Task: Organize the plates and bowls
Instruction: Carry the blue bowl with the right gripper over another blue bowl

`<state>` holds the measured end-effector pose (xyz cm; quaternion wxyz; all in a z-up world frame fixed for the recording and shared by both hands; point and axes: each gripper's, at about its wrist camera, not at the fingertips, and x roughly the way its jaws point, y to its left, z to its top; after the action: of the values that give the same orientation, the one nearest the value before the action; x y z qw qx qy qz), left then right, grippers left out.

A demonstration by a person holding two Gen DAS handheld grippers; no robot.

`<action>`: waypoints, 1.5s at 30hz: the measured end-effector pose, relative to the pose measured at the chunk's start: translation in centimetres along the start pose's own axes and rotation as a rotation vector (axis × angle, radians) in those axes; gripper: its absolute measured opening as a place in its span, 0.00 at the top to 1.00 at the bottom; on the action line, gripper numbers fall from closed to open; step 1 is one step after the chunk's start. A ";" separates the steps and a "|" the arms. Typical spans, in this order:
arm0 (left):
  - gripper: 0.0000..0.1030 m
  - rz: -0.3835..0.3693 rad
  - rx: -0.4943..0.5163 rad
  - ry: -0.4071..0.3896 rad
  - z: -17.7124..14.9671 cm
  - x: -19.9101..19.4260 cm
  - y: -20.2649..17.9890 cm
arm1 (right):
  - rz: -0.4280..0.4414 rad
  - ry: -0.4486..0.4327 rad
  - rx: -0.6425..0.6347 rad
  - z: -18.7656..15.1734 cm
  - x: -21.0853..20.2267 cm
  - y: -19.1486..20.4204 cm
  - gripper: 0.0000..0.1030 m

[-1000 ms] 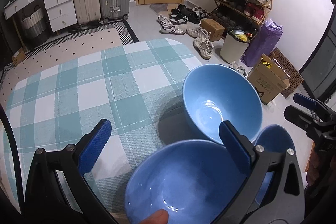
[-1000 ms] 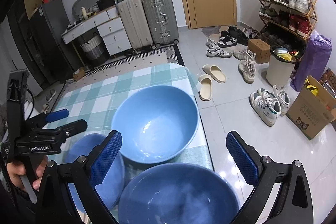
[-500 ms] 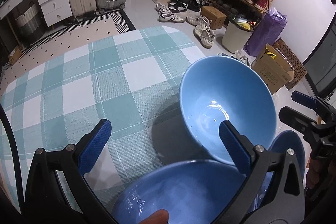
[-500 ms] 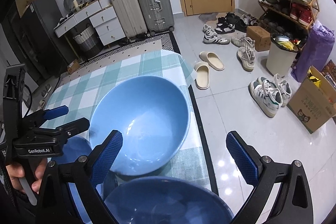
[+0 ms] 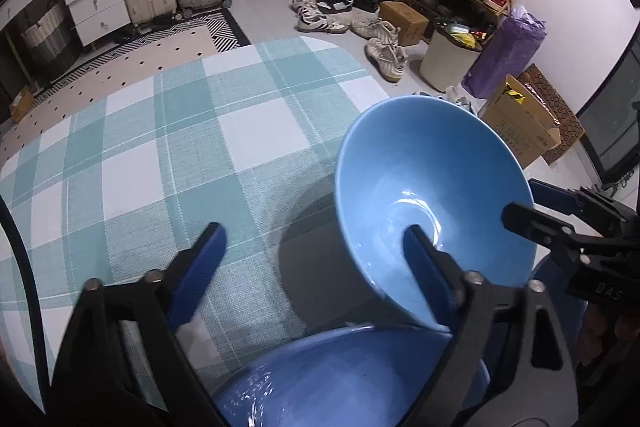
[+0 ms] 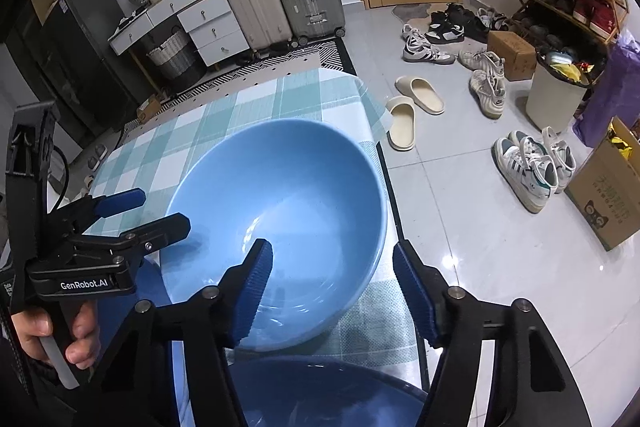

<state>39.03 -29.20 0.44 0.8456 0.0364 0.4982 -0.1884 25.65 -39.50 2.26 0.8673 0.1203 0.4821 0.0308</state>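
Both grippers' jaws have just been closing: the right gripper (image 6: 334,291) straddles the rim of the empty light blue bowl (image 6: 280,227) on the checked tablecloth (image 5: 160,147), pads apart; the left gripper (image 5: 312,267) also straddles its rim, part-open. A darker bowl (image 5: 340,379) sits nearer.
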 end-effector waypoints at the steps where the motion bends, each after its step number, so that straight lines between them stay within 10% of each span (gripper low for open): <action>1: 0.27 0.000 0.005 -0.002 -0.1 0.0 -0.1 | -0.001 -0.002 0.001 0.0 0.0 0.0 0.42; 11: 0.84 -0.067 0.042 0.007 -0.6 0.0 -1.5 | -0.055 -0.019 -0.005 -0.1 0.0 -0.4 0.68; 45: 0.85 -0.054 0.060 -0.112 -0.5 -5.4 -3.4 | -0.053 -0.128 -0.010 -0.1 -4.4 0.3 0.74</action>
<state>35.07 -30.71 5.29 0.8654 0.0379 0.4448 -0.2276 23.22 -39.91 5.91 0.8975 0.1049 0.4285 0.0021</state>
